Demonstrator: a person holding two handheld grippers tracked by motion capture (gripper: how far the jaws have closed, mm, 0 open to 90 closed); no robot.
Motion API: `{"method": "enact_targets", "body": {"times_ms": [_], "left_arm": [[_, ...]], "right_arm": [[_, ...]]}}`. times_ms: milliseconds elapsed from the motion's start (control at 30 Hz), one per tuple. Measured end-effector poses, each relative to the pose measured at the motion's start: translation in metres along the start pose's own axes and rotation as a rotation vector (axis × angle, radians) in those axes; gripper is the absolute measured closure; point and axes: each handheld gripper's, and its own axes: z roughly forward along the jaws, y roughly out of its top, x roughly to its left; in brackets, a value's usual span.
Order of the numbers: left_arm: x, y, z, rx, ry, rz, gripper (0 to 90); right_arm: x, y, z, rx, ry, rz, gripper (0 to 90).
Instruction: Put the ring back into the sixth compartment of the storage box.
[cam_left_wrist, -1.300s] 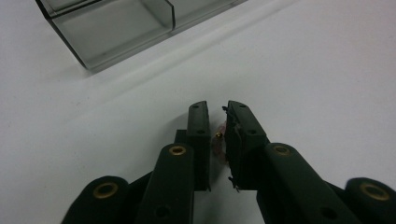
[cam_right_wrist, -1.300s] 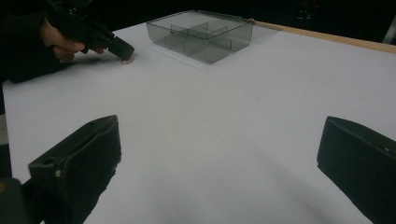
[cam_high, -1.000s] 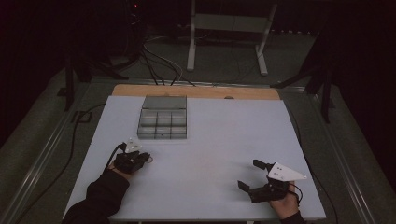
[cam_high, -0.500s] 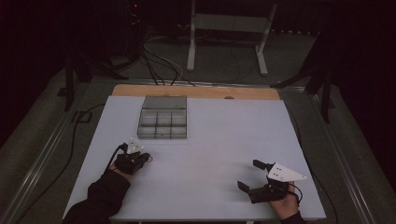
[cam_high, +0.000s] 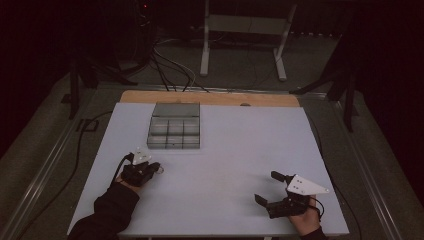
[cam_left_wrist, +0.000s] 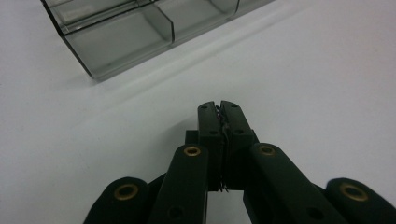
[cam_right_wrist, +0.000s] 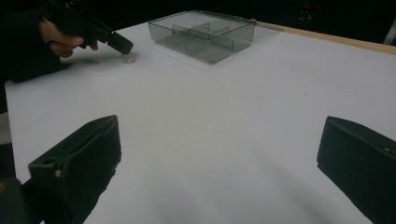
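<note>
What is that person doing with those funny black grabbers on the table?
A person holds a grabber in each hand at a white table. The left gripper is squeezed shut on something thin and wiry, too small to name, close to a clear divided box. The right gripper rests near the table's front edge with its jaws wide open and nothing between them.

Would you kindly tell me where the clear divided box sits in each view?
High view: box upper left of centre, at the table's far side.
Left gripper view: top left corner, beyond the shut left claw.
Right gripper view: top centre.
Shared landmark: the white table.
</note>
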Motion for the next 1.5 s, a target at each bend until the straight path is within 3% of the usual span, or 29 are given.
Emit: {"method": "enact_targets", "body": {"times_ms": [533, 1500], "left_arm": [[-0.008, 0.008, -0.011, -0.036, -0.006, 0.035, 90.0], [-0.018, 0.026, -0.020, -0.080, -0.082, 0.083, 90.0]], "right_arm": [[0.000, 0.000, 0.000, -0.001, -0.004, 0.002, 0.0], [0.000, 0.000, 0.001, 0.001, -0.005, 0.003, 0.0]]}}
